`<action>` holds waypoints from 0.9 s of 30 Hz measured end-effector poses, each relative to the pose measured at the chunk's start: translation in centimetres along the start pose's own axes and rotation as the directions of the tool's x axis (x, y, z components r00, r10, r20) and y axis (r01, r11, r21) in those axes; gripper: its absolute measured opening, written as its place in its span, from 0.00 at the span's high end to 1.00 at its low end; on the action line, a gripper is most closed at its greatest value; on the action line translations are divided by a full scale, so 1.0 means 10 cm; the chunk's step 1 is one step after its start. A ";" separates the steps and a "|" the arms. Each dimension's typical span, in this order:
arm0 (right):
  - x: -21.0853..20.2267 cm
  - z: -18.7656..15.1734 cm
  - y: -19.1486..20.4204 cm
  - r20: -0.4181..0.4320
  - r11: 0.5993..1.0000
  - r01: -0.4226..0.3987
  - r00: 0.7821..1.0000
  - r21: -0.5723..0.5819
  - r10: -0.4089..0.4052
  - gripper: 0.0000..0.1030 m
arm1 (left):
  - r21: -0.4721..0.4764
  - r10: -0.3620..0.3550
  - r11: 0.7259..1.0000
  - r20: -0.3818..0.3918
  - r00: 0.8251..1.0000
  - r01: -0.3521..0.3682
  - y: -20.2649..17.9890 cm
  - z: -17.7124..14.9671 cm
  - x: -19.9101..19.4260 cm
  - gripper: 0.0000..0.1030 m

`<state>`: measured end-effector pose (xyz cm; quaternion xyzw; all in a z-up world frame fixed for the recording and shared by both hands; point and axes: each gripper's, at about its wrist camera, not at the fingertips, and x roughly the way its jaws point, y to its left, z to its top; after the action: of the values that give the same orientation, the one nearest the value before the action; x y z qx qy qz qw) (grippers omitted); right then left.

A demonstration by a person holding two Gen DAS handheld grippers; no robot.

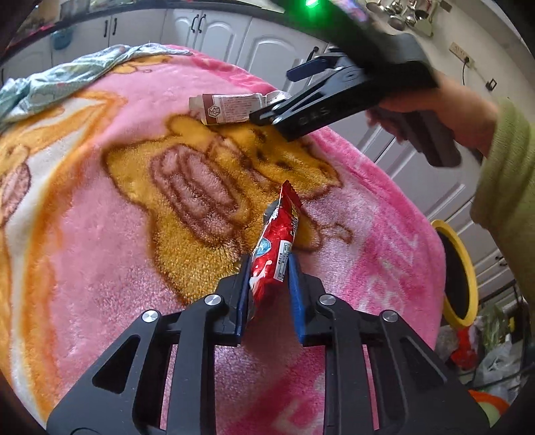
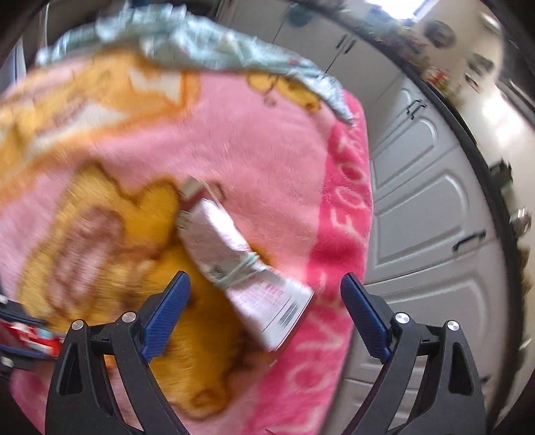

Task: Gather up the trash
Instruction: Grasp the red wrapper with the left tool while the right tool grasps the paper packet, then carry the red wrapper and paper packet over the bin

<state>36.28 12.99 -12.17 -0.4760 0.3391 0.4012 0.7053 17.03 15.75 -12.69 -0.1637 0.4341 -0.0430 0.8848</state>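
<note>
Pinching only the red wrapper's lower end, the left gripper risks slippage. Right gripper, spread wide around the crumpled carton, may snag the blanket.

A pink plush blanket with orange cartoon figures fills the frame's middle. White panelled cabinets with dark handles run along the top and right. Ladles hang upper right, above a wall socket.

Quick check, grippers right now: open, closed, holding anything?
Left gripper: shut on the red snack wrapper.
Right gripper: open, holding nothing; the crumpled white carton lies between its fingers on the blanket.
</note>
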 end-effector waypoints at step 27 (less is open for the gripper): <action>-1.29 -2.55 -0.08 0.194 0.778 -0.250 0.967 0.576 0.167 0.74 | 0.178 -0.150 0.975 0.072 0.986 0.135 -1.26 0.17 -0.34 0.90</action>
<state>28.76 -14.41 -8.81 -0.1622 0.4510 0.3808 0.7908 17.09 5.01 -5.09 -0.1187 0.3776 -0.1368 0.9081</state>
